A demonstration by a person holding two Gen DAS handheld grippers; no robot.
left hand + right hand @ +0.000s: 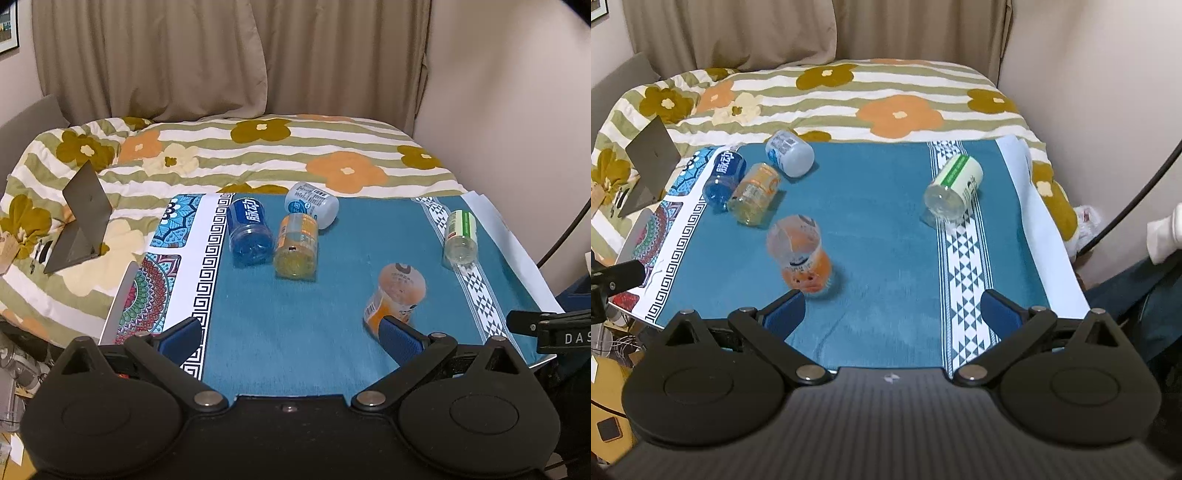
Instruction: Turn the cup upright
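I see both claws wide open and holding nothing: left gripper; right gripper; the orange cup stands tilted and blurred at lower left of the blue cloth.

I am looking along the left hand-held gripper, its blue pads spread wide over the teal cloth on the surface. An orange cup is standing tilted and blurred just beyond the right pad. Farther off, a blue cup, a yellow cup and a white cup are lying clustered together, with a green-banded cup lying well apart at right.
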